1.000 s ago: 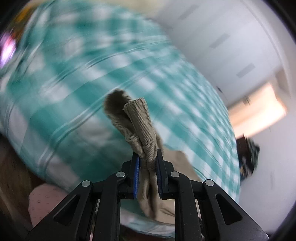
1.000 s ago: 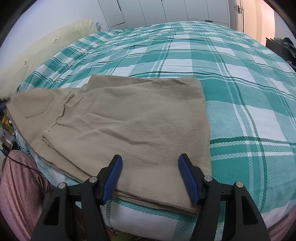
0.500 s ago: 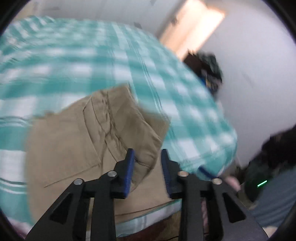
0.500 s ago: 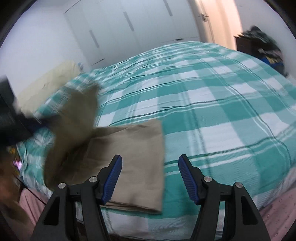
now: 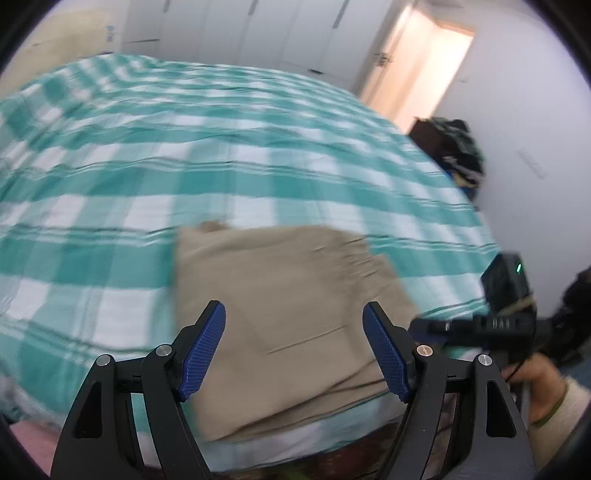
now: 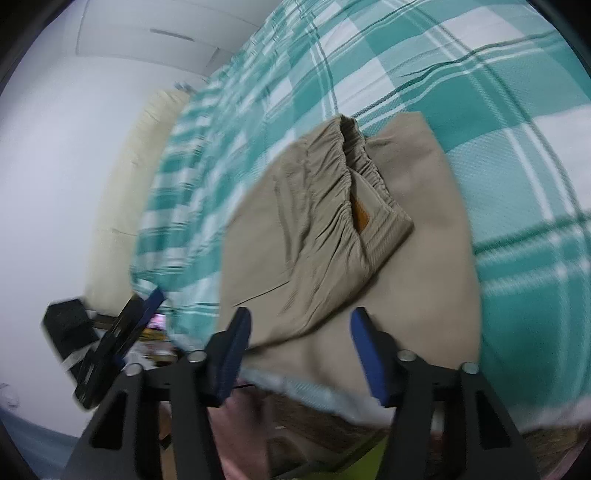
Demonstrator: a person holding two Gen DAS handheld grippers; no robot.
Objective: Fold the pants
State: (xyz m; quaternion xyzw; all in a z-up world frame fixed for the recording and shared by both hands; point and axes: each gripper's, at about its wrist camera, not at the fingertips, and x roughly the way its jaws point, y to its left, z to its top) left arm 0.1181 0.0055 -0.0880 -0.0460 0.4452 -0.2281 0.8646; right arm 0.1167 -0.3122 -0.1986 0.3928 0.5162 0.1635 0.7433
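Note:
The tan pants [image 5: 288, 295] lie folded into a small stack at the near edge of the bed [image 5: 147, 155]. The elastic waistband [image 6: 351, 166], with an orange label [image 6: 360, 218], is laid over the top layer of the pants [image 6: 424, 258]. My left gripper [image 5: 293, 310] hovers over the stack with its jaws opening wide and nothing gripped. My right gripper [image 6: 301, 317] points at the stack's near edge. Its jaws are closing, the cloth shows between the fingers, and the pads do not press it. Each gripper appears in the other's view: right gripper [image 5: 480, 325], left gripper [image 6: 122, 332].
The bed [image 6: 517, 110] has a teal and white check cover. A cream headboard [image 6: 122, 184] stands at its far end. White wardrobes [image 5: 258, 29] and a lit doorway [image 5: 424, 74] line the back wall, with dark clothes [image 5: 458, 147] heaped at the right.
My left gripper let go of the bunched waistband and opened, and the pants' top part now lies folded over the stack. My right gripper rolled and its jaws narrowed.

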